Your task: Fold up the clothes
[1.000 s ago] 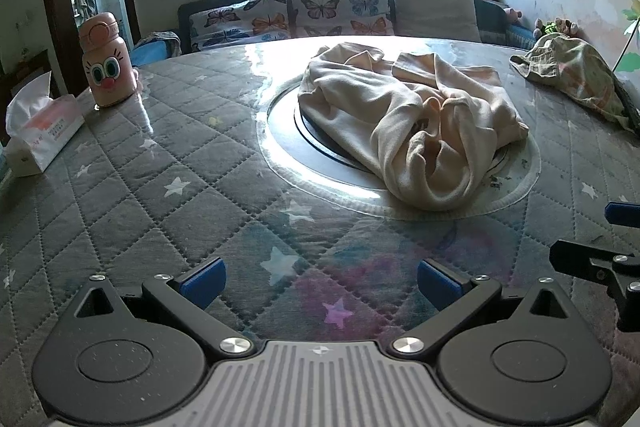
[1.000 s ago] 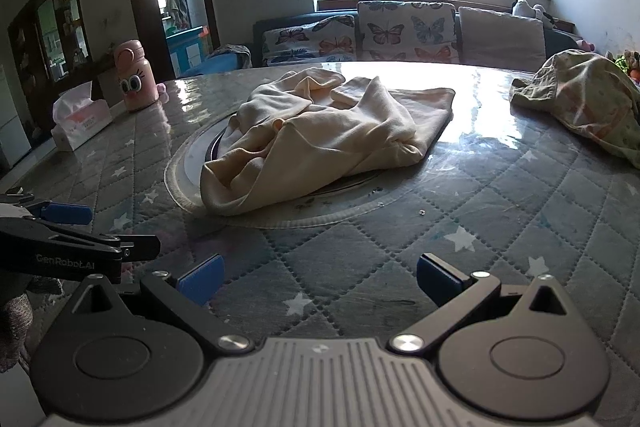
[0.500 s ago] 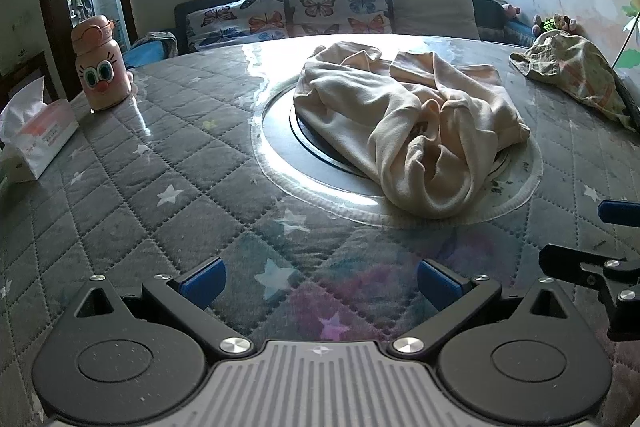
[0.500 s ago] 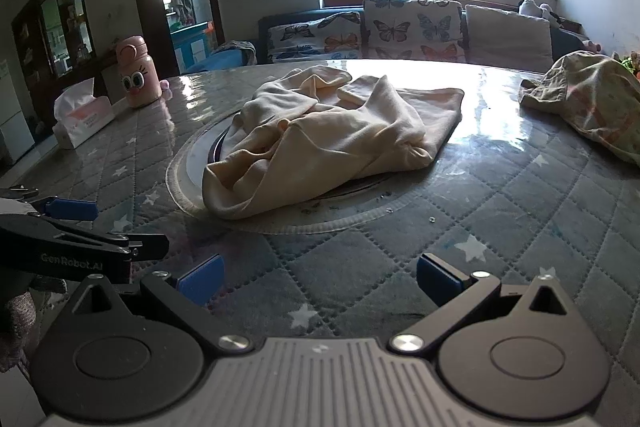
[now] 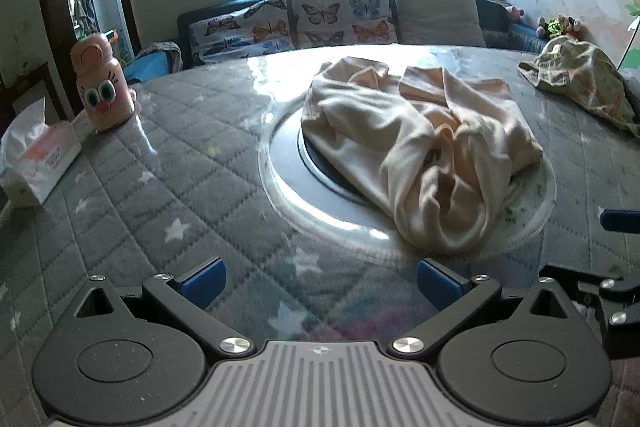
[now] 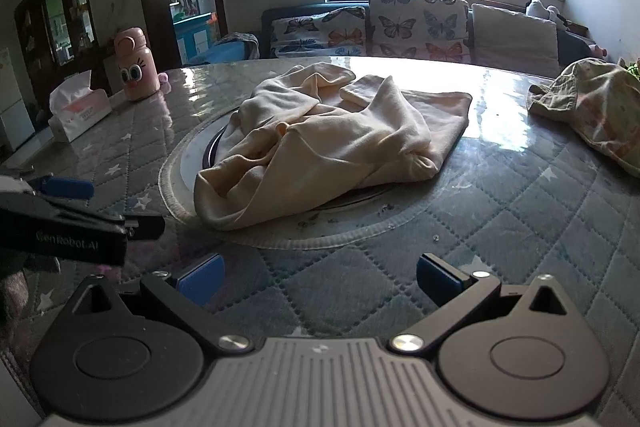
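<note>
A crumpled cream garment (image 5: 416, 147) lies in a heap on the round turntable in the middle of the quilted table (image 5: 168, 187); it also shows in the right wrist view (image 6: 332, 143). My left gripper (image 5: 319, 283) is open and empty, low over the table short of the heap's near end. My right gripper (image 6: 319, 279) is open and empty, also short of the heap. The left gripper shows at the left edge of the right wrist view (image 6: 80, 219). A second, patterned garment (image 5: 580, 83) lies at the far right, also in the right wrist view (image 6: 592, 111).
A pink cartoon bottle (image 5: 102, 87) and a tissue box (image 5: 38, 159) stand on the table's left side; both also show in the right wrist view, bottle (image 6: 135, 67) and box (image 6: 78, 111). A sofa with butterfly cushions (image 5: 336, 15) is behind the table.
Both grippers have moved a little closer to the cream garment. Both stay open. The garment has not moved.
</note>
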Demonstrator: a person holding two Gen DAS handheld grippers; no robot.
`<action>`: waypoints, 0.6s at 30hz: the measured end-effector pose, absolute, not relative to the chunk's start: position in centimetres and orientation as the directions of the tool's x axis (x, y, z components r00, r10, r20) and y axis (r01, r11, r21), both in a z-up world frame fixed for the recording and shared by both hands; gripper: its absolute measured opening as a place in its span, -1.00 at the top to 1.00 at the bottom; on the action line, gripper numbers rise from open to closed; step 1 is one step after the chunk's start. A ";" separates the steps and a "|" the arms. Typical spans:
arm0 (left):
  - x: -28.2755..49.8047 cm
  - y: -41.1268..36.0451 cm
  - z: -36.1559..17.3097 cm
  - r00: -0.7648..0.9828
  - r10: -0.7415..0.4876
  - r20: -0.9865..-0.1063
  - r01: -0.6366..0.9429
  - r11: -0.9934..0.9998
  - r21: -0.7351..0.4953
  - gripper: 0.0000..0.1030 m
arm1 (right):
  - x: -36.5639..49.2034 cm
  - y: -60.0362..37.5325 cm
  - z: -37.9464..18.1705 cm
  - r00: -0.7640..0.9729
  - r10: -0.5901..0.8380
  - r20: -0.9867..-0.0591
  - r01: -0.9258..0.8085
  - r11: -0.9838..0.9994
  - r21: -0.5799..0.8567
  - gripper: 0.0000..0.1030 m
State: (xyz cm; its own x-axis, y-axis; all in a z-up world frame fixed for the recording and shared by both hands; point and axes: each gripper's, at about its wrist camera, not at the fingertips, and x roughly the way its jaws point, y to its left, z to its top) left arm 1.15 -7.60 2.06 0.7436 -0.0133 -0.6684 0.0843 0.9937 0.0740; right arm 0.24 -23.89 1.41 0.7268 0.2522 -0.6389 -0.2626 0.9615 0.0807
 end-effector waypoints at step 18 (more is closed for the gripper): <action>8.3 -9.9 6.2 0.774 -0.090 -0.627 0.133 0.991 0.021 -0.69 | 6.5 -26.7 4.5 0.757 0.221 -0.615 -0.173 0.975 0.138 -0.76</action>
